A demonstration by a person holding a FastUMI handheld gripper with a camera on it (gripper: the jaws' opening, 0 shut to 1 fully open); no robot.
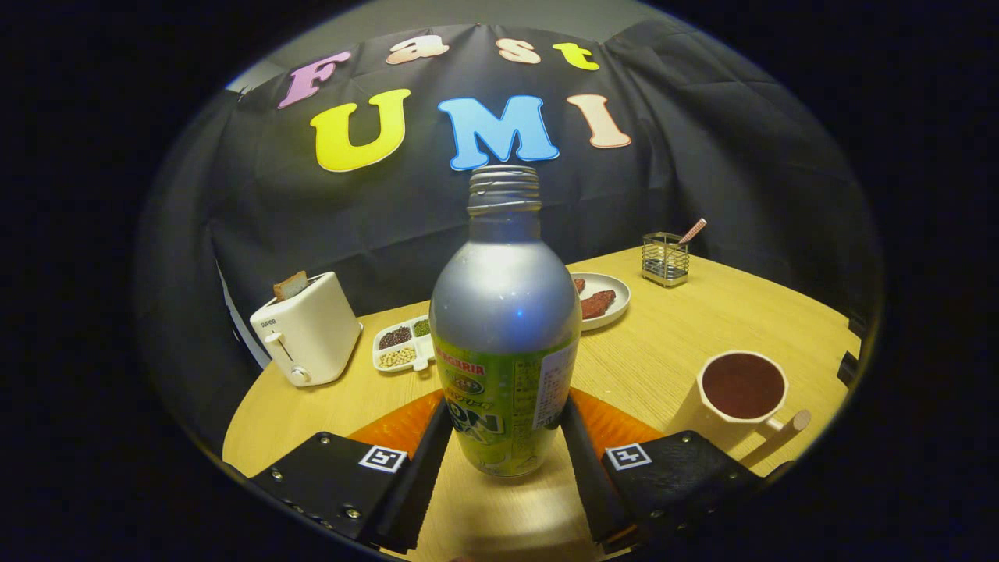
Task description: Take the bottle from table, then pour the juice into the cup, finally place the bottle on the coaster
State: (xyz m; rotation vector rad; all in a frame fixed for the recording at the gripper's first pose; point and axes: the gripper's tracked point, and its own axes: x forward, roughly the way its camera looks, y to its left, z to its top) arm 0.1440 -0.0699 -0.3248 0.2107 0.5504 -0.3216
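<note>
We see a rounded metal bottle [504, 343], matte silver above a glossy green label, with a threaded neck, standing upright between the fingers of our gripper [505, 425]. Both fingers press its lower sides, pinching it. An orange coaster [616, 425] lies behind the bottle's base on the pale wooden table [702, 312]. A white cup [741, 390] of dark liquid stands right of the fingers.

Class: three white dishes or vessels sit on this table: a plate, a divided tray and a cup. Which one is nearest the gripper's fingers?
The cup, holding dark liquid, beside one finger of the gripper, which grips the bottle. The seed tray and the plate lie beyond the bottle.
</note>
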